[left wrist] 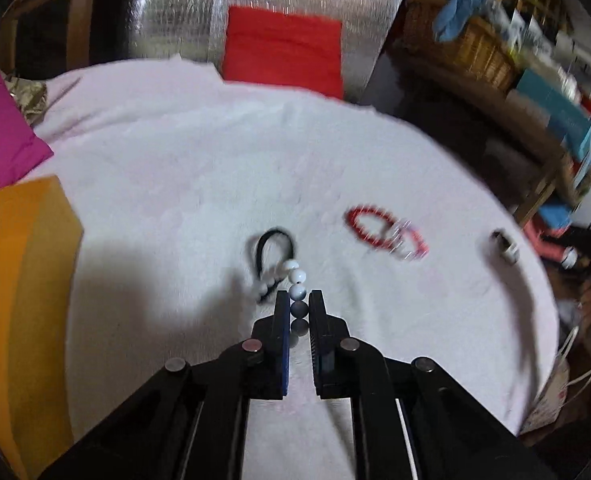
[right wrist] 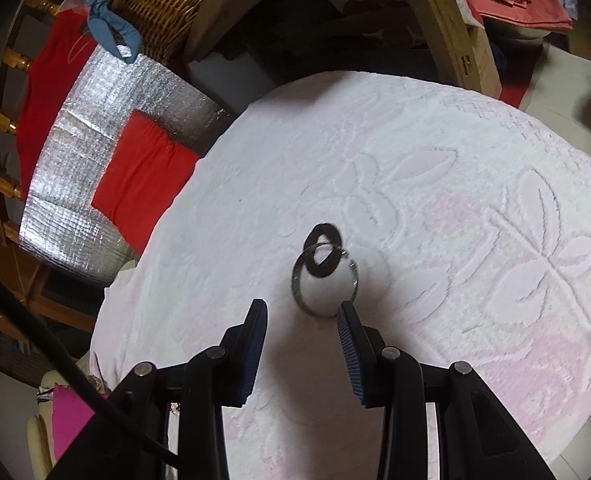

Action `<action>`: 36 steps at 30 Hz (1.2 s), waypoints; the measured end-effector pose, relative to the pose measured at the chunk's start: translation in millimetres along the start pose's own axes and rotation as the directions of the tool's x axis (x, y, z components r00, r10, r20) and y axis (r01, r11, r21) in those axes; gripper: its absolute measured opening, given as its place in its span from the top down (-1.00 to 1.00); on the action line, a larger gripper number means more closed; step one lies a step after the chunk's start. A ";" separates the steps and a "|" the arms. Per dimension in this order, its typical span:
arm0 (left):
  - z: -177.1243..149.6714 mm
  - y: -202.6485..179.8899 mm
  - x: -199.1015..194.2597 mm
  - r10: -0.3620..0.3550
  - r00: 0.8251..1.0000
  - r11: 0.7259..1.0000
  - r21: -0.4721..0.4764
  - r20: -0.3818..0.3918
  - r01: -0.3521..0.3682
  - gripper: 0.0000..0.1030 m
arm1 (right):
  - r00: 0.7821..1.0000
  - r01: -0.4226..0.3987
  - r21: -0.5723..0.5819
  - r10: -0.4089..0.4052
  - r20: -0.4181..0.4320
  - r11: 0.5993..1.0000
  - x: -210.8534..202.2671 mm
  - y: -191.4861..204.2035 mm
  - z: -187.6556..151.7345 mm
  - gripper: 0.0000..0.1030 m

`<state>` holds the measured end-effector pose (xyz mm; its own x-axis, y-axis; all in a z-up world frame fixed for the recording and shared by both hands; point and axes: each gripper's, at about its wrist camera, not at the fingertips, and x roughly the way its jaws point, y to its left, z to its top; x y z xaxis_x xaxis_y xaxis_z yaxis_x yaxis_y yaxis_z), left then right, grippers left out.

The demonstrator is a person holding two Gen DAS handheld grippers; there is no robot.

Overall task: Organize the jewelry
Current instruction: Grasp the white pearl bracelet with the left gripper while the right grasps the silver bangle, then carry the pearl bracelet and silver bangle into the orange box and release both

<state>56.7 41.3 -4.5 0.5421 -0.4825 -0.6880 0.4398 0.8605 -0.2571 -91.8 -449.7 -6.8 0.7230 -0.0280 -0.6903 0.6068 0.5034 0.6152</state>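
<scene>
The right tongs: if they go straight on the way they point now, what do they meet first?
Probably the silver ring lying on the white towel. It sits just ahead of the open right tongs, close to the right-hand tip, with a dark ring overlapping its far side. How far above the towel the tips are is unclear.

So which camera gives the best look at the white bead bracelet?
The left wrist view. The white bead bracelet sits dead centre, its beads pinched between the left gripper's fingers, trailing onto the towel. The right wrist view doesn't show it, only two linked rings.
</scene>
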 end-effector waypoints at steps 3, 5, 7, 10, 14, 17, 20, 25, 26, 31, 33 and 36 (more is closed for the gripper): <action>3.8 -0.6 -21.0 -0.056 0.995 0.998 -0.031 0.079 0.059 0.83 | 1.000 0.012 0.019 -0.012 -0.002 1.000 5.9 -10.0 6.8 0.24; 6.5 -0.8 -31.8 -0.105 0.987 0.993 -0.042 0.124 0.111 0.83 | 1.000 0.022 0.031 -0.022 -0.010 0.999 12.3 -15.8 11.2 0.24; 9.4 -1.5 -37.6 -0.139 0.979 0.989 -0.037 0.148 0.146 0.83 | 0.999 0.039 0.037 -0.038 -0.014 0.999 19.0 -20.5 14.1 0.24; 10.6 -1.7 -37.2 -0.145 0.979 0.989 -0.023 0.143 0.149 0.83 | 0.998 0.052 0.032 -0.050 -0.034 0.998 32.8 -22.9 17.3 0.24; 10.3 3.0 -38.5 -0.138 0.981 0.990 -0.018 0.135 0.142 0.82 | 0.994 0.104 -0.017 -0.104 -0.019 0.994 48.6 -17.3 18.3 0.24; 7.8 8.3 -44.9 -0.134 0.981 0.990 -0.022 0.144 0.138 0.82 | 0.991 0.132 -0.066 -0.132 0.010 0.989 60.6 -9.9 17.1 0.25; 6.5 17.3 -49.2 -0.121 0.981 0.991 -0.035 0.150 0.128 0.82 | 0.985 0.170 -0.133 -0.166 0.035 0.976 66.3 2.7 12.2 0.77; 6.5 23.3 -53.5 -0.113 0.980 0.991 -0.047 0.163 0.122 0.82 | 0.979 0.200 -0.198 -0.190 0.070 0.960 63.3 25.3 2.9 0.89; 6.1 24.0 -54.4 -0.114 0.980 0.991 -0.047 0.163 0.123 0.83 | 0.981 0.190 -0.209 -0.177 0.077 0.959 60.1 30.0 0.9 0.89; 6.2 26.5 -58.8 -0.120 0.978 0.990 -0.058 0.172 0.131 0.82 | 0.994 0.095 -0.245 -0.079 0.074 0.965 43.8 54.5 -10.1 0.89; 6.3 27.3 -60.6 -0.117 0.978 0.990 -0.062 0.175 0.130 0.82 | 0.999 0.022 -0.258 -0.010 0.048 0.966 39.3 66.0 -17.5 0.89; 5.1 24.9 -61.3 -0.105 0.980 0.992 -0.058 0.169 0.116 0.82 | 0.997 -0.067 -0.291 0.075 0.017 0.954 36.4 86.8 -33.3 0.89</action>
<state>38.1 91.4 34.8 0.6065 -0.5905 -0.5324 0.4576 0.8068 -0.3736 -23.8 -378.2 8.8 0.7717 -0.0046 -0.6360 0.4346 0.7339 0.5221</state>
